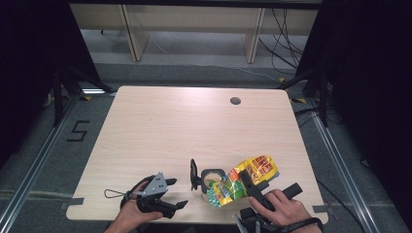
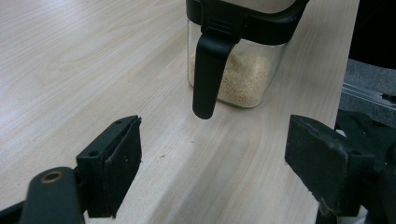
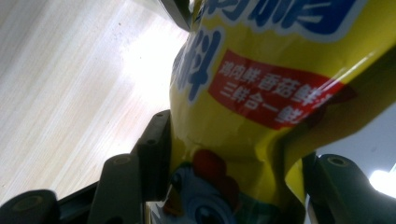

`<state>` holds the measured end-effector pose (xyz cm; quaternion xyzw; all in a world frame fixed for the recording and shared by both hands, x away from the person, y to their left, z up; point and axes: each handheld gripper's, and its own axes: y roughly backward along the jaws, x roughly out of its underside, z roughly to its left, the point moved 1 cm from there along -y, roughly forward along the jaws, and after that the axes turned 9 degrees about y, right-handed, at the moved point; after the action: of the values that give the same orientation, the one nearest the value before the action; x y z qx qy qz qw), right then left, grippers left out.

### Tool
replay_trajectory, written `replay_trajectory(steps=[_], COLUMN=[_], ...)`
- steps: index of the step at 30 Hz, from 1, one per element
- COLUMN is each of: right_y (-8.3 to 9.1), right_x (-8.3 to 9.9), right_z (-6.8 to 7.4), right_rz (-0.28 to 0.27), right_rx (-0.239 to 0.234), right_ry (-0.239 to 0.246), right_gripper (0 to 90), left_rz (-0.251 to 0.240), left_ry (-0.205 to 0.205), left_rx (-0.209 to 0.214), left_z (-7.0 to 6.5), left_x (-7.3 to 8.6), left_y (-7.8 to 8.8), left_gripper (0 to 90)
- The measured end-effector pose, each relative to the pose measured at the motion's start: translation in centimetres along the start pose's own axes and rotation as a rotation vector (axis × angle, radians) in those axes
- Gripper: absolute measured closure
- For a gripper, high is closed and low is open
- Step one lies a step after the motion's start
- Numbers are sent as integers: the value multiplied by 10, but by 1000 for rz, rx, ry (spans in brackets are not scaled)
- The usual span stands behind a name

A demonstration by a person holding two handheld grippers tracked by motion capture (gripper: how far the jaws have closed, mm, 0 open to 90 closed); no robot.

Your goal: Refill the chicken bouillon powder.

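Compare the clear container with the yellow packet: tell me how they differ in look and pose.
The clear container is rigid, with a black rim and hanging flap; the yellow packet is soft, crinkled and brightly printed. The container stands upright on the table, touched by neither gripper; the packet is tilted over it, clamped in the right gripper. Both sit near the table's near edge.

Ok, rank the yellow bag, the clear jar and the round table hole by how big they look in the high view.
1. yellow bag
2. clear jar, partly overlapped by the bag
3. round table hole, clearly smallest, though it lies farther from the camera
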<state>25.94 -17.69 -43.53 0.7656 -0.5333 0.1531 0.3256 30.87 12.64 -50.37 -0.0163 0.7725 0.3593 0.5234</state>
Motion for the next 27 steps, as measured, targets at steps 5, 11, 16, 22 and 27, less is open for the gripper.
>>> replay_trajectory(steps=[5,11,16,22,27], right_y=[-1,0,0,0,0], right_x=[0,0,0,2,1], right_z=[0,1,0,0,0], right_rz=[3,-2,-7,11,-6], right_rx=[4,1,-1,3,-4], right_ry=[3,-5,0,-14,2], right_gripper=[482,482,483,483,483], left_rz=[2,-2,5,4,-9], left_ry=[0,-20,-3,-2,0], left_rx=[2,13,3,3,4], left_z=[0,1,0,0,-1], left_x=[0,-1,0,0,-1], left_y=[-1,0,0,0,0], left_gripper=[184,184,184,184,184])
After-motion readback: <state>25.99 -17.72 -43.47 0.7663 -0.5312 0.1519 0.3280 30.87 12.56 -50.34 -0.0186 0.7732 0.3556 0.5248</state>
